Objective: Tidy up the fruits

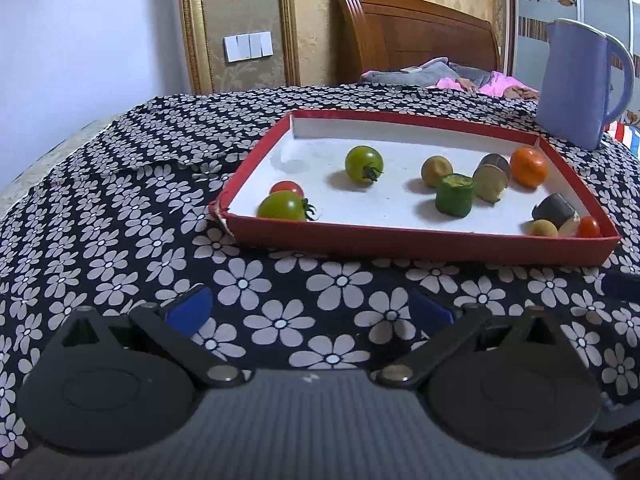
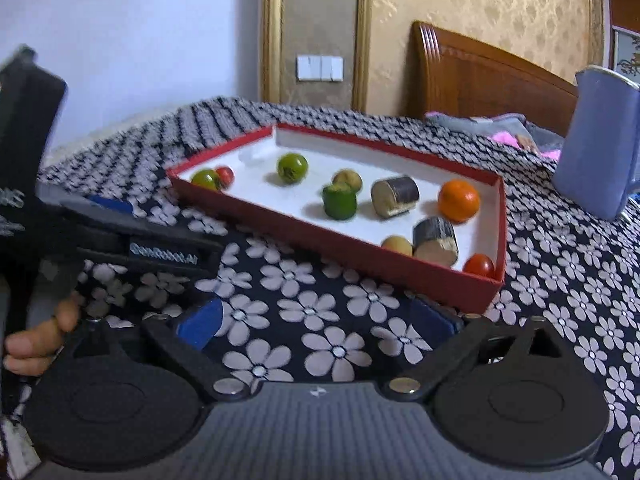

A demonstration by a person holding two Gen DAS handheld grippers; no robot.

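Note:
A red tray (image 1: 420, 242) (image 2: 332, 246) with a white floor holds several pieces: green tomatoes (image 1: 363, 163) (image 2: 292, 167), an orange (image 1: 529, 167) (image 2: 458, 199), a green cylinder (image 1: 455, 195) (image 2: 340, 201), dark cut chunks (image 1: 493, 176) (image 2: 395, 196) and small red tomatoes (image 1: 589, 227) (image 2: 479, 265). My left gripper (image 1: 310, 306) stands open over the flowered cloth in front of the tray, nothing between its blue pads (image 1: 191, 307). My right gripper (image 2: 318, 318) is also open and empty, short of the tray's near corner.
A blue jug (image 1: 580, 84) (image 2: 600, 140) stands right of the tray. In the right wrist view the left gripper's body (image 2: 132, 246) and a hand (image 2: 36, 336) fill the left side. A wooden headboard (image 1: 412, 32) and clothes lie behind.

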